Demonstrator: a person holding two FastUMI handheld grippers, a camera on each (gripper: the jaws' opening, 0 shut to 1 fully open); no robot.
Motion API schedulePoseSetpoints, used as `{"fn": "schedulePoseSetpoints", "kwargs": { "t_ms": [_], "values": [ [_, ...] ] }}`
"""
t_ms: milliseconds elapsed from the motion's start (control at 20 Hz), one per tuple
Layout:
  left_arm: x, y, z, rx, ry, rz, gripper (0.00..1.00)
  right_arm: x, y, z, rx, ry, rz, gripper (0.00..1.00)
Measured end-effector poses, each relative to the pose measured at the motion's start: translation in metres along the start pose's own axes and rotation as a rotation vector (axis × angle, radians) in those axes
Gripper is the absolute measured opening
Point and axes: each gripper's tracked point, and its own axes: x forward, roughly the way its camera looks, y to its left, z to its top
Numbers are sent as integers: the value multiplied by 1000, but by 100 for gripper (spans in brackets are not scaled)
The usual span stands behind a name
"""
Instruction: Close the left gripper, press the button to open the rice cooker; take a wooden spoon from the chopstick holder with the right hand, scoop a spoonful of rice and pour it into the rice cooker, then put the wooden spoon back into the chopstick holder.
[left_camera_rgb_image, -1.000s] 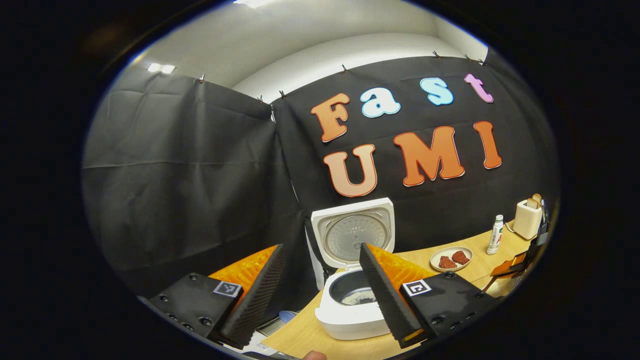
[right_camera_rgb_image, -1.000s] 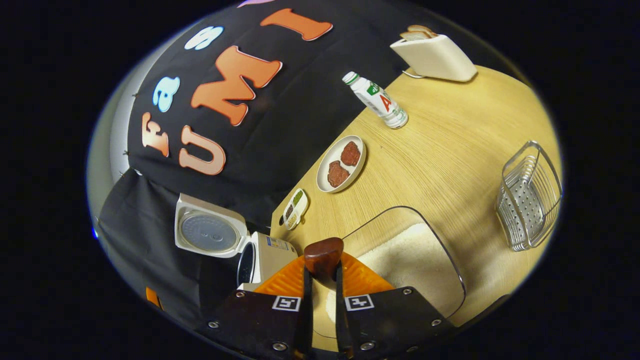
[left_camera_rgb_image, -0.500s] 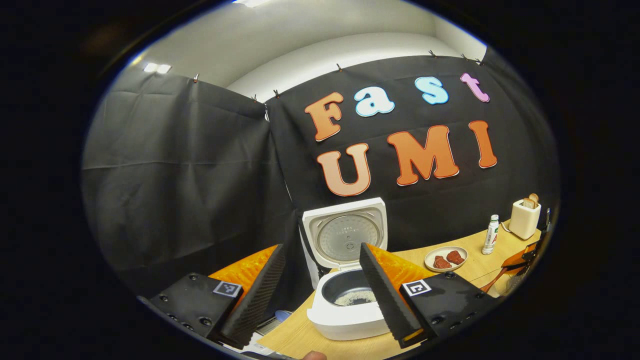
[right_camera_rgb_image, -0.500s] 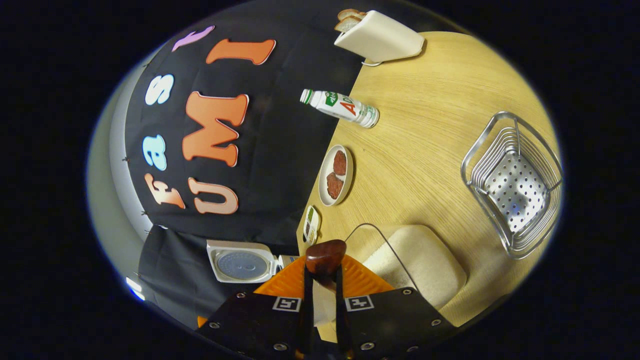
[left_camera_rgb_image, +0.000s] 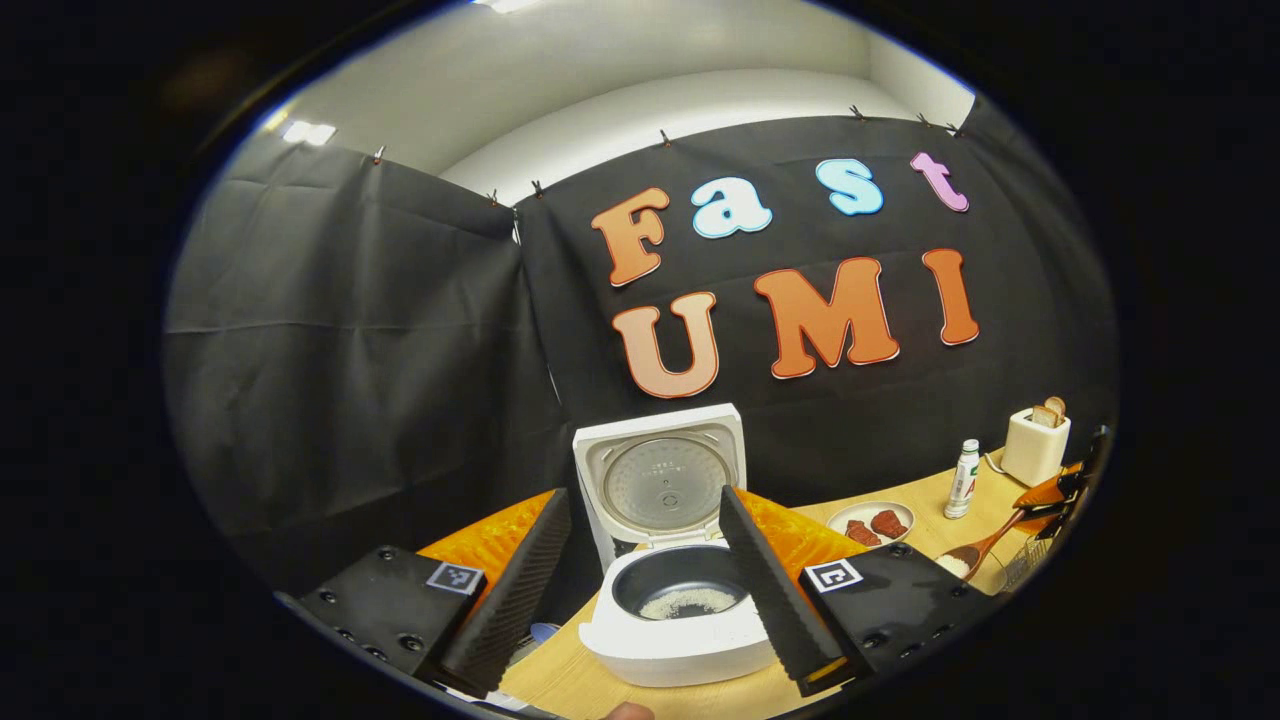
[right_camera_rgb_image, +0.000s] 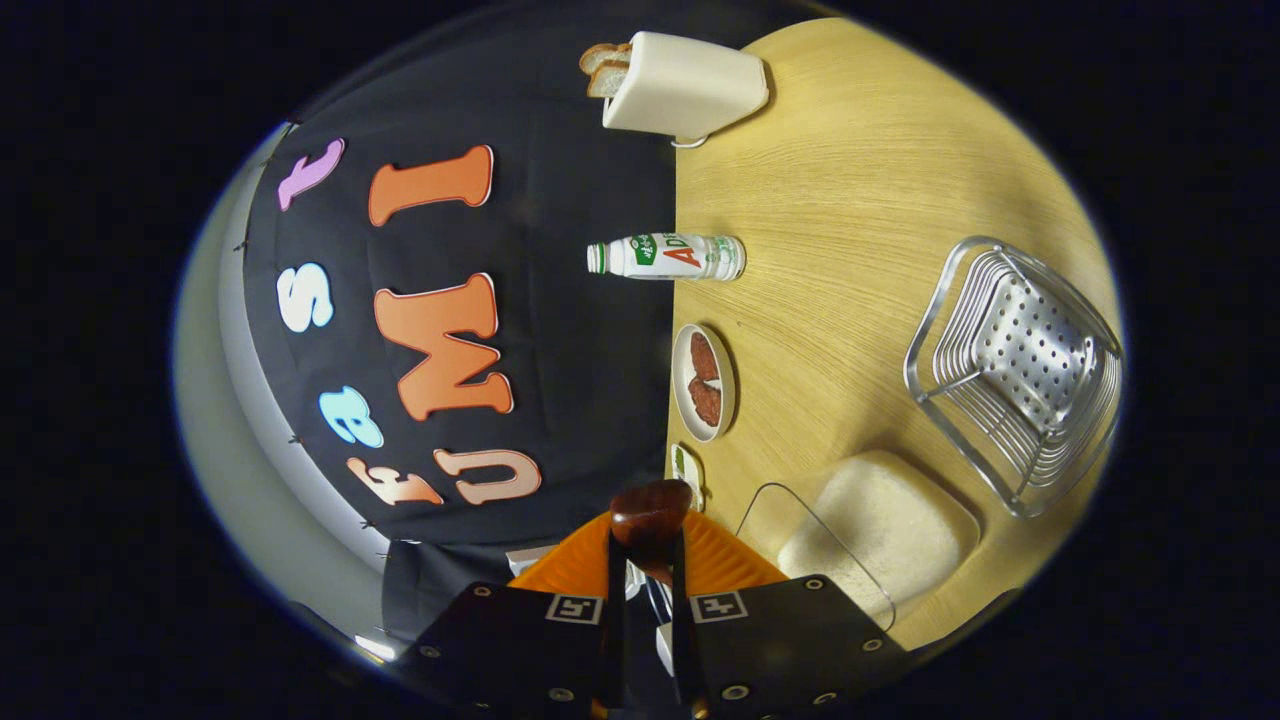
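Observation:
The white rice cooker (left_camera_rgb_image: 680, 640) stands with its lid (left_camera_rgb_image: 665, 480) up and a little rice in the dark pot (left_camera_rgb_image: 688, 603). My left gripper (left_camera_rgb_image: 640, 495) is open in front of it, holding nothing. At the far right of the left gripper view, my right gripper (left_camera_rgb_image: 1065, 488) holds the wooden spoon (left_camera_rgb_image: 975, 555), its bowl low and carrying rice. In the right gripper view, my right gripper (right_camera_rgb_image: 645, 545) is shut on the spoon's dark handle (right_camera_rgb_image: 650, 512). The clear rice box (right_camera_rgb_image: 880, 520) lies beside it. The wire chopstick holder (right_camera_rgb_image: 1010, 370) stands beyond.
On the wooden table (right_camera_rgb_image: 840, 200) are a plate of meat (right_camera_rgb_image: 705, 380), a small dish (right_camera_rgb_image: 687, 465), a white bottle (right_camera_rgb_image: 665, 257) and a toaster with bread (right_camera_rgb_image: 680, 85). The right gripper view is rolled about a quarter turn.
My right gripper has rolled with the spoon, so its view has turned; the cooker has slid out of it. In the left gripper view the cooker drifted left and the spoon's bowl came into sight.

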Motion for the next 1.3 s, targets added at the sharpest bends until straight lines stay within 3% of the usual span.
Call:
{"fn": "schedulePoseSetpoints", "kwargs": {
  "t_ms": [350,500,650,1050,1300],
  "values": [
    [-4,11,-4,-20,11,26,100,12,59,-16,74,34,97,18],
    [-6,16,-11,-90,33,17,98,26,90,-37,93,68,141,18],
    [-1,31,-12,-94,42,47,100,49,116,-65,90,112,174,18],
    [-3,81,-39,-101,77,120,98,139,147,-166,-47,191,144,17],
    [-15,122,-62,-116,109,191,100,190,147,-223,-190,208,100,18]
  ]
}}
